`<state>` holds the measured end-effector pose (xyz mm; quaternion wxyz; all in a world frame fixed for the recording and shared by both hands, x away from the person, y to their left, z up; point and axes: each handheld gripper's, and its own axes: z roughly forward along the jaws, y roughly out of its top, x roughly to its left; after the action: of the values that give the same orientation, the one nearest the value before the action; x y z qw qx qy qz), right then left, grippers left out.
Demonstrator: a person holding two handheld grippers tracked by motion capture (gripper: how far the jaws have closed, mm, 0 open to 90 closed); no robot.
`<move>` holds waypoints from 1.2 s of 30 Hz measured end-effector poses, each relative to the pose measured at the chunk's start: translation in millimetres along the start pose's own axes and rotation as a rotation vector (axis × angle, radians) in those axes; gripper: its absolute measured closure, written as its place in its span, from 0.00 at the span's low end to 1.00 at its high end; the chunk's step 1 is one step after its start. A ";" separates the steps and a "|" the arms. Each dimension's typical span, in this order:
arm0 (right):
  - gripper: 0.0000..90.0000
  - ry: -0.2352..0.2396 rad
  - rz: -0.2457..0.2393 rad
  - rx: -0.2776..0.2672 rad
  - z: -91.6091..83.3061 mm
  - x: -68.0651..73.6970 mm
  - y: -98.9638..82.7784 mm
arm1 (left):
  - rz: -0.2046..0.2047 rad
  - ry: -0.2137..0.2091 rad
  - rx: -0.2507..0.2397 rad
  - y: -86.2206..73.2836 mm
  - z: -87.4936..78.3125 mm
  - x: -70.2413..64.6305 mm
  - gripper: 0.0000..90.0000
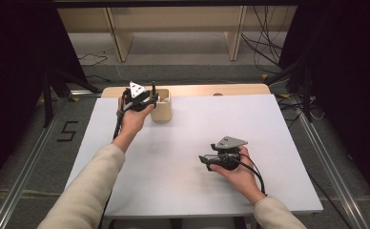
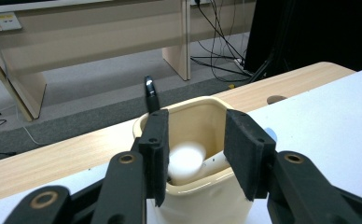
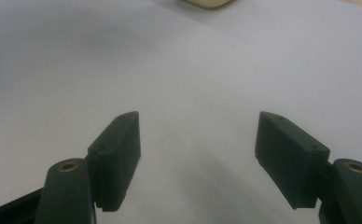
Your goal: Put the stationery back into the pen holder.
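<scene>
left gripper (image 2: 195, 156) jaws apart over the cream cup (image 2: 202, 196), white thing (image 2: 186, 161) already dropped in; lift straight up, right gripper (image 3: 198, 158) idling open

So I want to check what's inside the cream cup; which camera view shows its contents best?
The left gripper view: it looks straight into the cream cup, showing white items inside. The high view shows the cup small, beside the left gripper. The right gripper view catches just its bottom edge.

sleeves: cream knit | jaws: black, brass pivot screws | top plates: grey three-cornered | cables: black
</scene>
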<state>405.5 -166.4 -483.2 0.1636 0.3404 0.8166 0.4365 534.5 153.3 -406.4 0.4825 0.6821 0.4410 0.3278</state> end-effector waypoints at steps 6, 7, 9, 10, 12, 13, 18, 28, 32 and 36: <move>0.35 -0.004 0.000 -0.003 -0.3 -0.6 0.1 | -0.002 -0.026 0.001 1.7 -10.9 -1.5 0.61; 0.35 -0.004 -0.001 -0.004 -0.4 -0.6 0.2 | -0.005 -0.031 0.002 1.6 -12.6 -2.2 0.61; 0.35 -0.006 -0.002 -0.004 -0.5 -1.0 0.2 | 0.000 -0.042 0.015 1.6 -15.8 -2.6 0.59; 0.35 -0.007 0.001 -0.005 -0.5 -1.0 0.2 | 0.003 -0.048 0.020 1.1 -17.9 -3.2 0.58; 0.35 -0.009 0.002 -0.004 -0.9 -1.3 0.3 | 0.013 -0.052 0.028 0.2 -21.4 -4.2 0.57; 0.35 -0.009 0.001 -0.004 -1.1 -1.6 0.2 | 0.018 -0.056 0.032 -0.2 -23.1 -4.6 0.56; 0.35 -0.015 0.002 -0.004 -2.1 -3.0 0.3 | 0.015 -0.068 0.048 -1.1 -34.2 -7.3 0.51; 0.34 -0.029 0.009 -0.012 -6.2 -7.8 0.2 | 0.030 -0.101 0.078 -9.7 -59.2 -17.4 0.45; 0.34 -0.032 0.012 -0.014 -7.4 -9.2 -0.2 | 0.029 -0.128 0.088 -14.9 -68.0 -21.3 0.43; 0.34 -0.035 0.013 -0.015 -8.5 -10.5 -0.6 | 0.027 -0.144 0.086 -21.5 -76.4 -24.3 0.41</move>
<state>407.9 -179.1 -479.2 0.1778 0.3519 0.8081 0.4376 452.0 162.3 -402.9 0.4787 0.7301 0.4094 0.2651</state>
